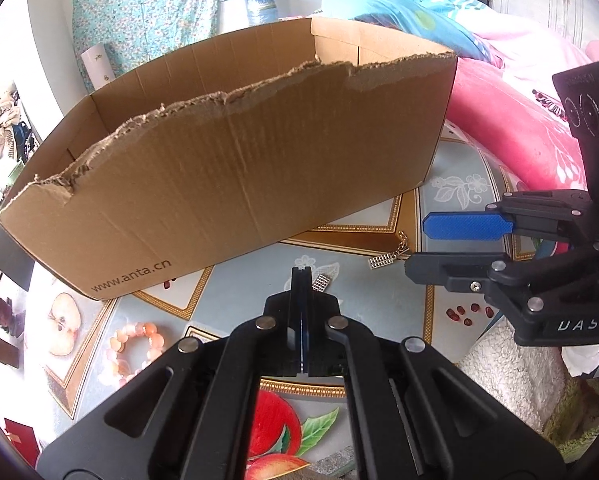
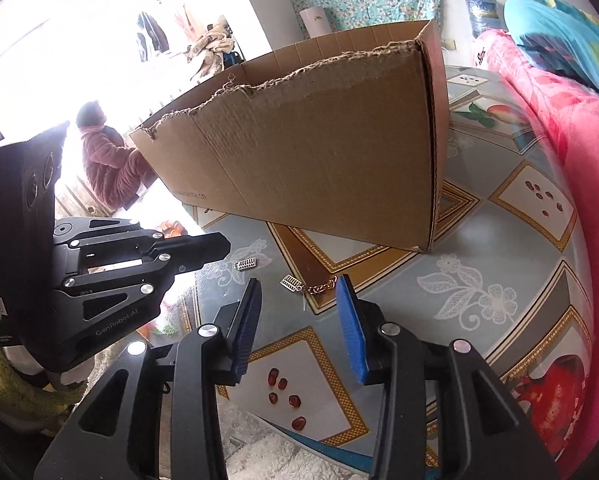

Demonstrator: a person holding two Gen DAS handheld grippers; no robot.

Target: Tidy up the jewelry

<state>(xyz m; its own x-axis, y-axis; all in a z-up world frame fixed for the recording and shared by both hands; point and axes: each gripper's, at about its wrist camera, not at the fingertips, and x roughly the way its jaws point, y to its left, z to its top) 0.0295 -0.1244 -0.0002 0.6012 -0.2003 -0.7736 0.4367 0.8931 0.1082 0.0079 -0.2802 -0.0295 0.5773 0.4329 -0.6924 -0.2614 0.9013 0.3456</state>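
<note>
A small silver abacus charm on a gold chain (image 2: 292,282) lies on the patterned tabletop, just ahead of the gap between my right gripper's (image 2: 298,282) open blue pads (image 2: 349,320); nothing touches it. The same chained charm (image 1: 381,261) shows in the left wrist view, near the right gripper (image 1: 416,246). A second loose abacus charm (image 1: 320,283) lies right beside the tip of my left gripper (image 1: 301,270), which is shut with nothing between its fingers. From the right wrist view the left gripper (image 2: 226,249) hovers just left of that loose charm (image 2: 245,265). A pink bead bracelet (image 1: 135,350) rests to the left.
A large torn-edged cardboard box (image 1: 239,184) stands open-topped just behind the charms, filling the middle of the table (image 2: 479,240). Pink bedding (image 2: 587,168) borders the right side. A white fluffy cloth (image 2: 267,456) lies at the near edge. A person sits far off on the left (image 2: 103,152).
</note>
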